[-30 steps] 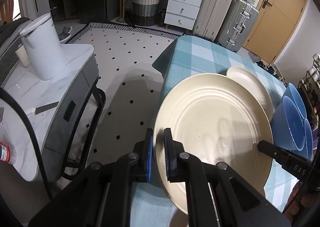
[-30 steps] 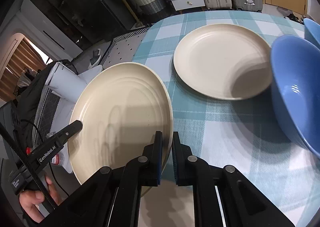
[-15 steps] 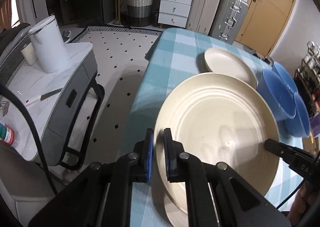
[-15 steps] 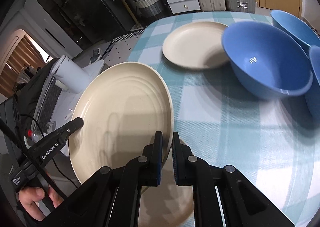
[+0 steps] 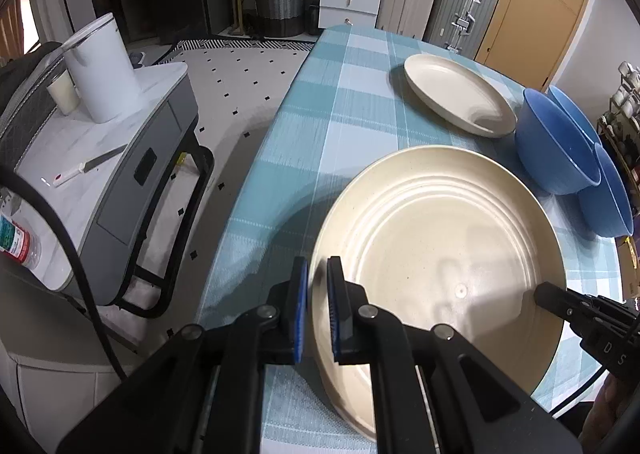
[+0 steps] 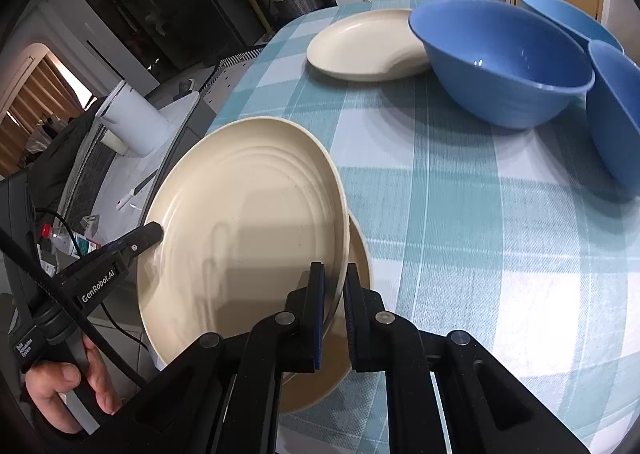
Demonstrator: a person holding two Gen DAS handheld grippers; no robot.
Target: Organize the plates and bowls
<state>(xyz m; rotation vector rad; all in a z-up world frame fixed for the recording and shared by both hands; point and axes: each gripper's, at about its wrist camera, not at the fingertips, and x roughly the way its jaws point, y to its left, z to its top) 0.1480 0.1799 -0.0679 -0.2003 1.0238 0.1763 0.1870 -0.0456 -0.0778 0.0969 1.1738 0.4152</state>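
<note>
Checked tablecloth table, drawers behind; big cream plate over near edge above second plate; left gripper and right gripper clamped on opposite rims; stiff, smooth, breakable; rim holds suit.

On the side of my left gripper, seen from my right wrist camera, I can read "GenRobot.AI" in white letters along the black finger. Lower on its handle there is a small white label in two or three lines, too small and warped for me to read. On my right gripper, seen from my left wrist camera, the white letters "D" and "S" show on the black finger near the frame's edge; the rest is cut off. The bottle on the side cart carries a red and green label whose print I cannot make out.
</note>
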